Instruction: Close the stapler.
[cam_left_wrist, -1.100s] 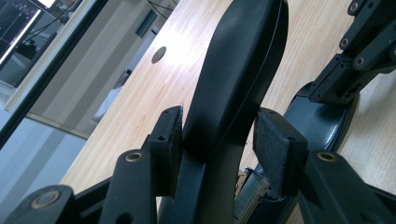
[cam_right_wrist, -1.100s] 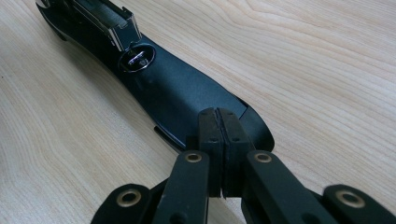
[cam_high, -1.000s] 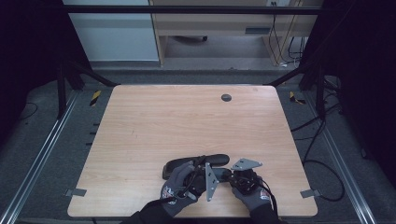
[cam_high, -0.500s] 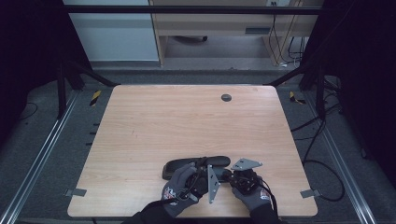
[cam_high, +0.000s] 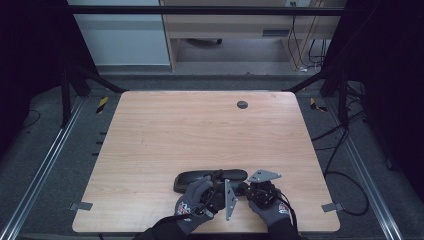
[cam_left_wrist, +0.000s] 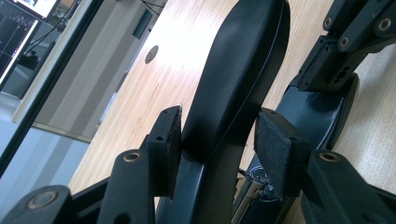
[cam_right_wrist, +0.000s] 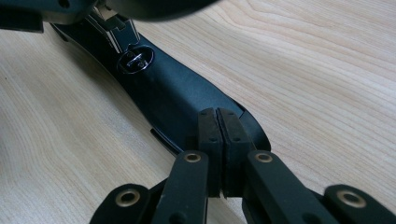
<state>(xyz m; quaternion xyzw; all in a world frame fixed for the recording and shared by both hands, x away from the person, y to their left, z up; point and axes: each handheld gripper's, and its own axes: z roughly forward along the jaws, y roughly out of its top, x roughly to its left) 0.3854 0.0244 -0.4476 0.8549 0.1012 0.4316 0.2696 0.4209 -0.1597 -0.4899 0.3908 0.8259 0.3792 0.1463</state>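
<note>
While I watch from above, both gloved hands sit low at the near table (cam_high: 150, 130) edge, flanking the black stapler (cam_high: 210, 176). My left gripper (cam_left_wrist: 219, 140) straddles its arm, jaws apart. My right gripper (cam_right_wrist: 218, 123) presses together onto its base.

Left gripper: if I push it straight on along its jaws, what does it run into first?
The left gripper already straddles the black oblong case, so the case's upper shell meets it almost at once. The right gripper lies further ahead, though depth is unclear.
</note>
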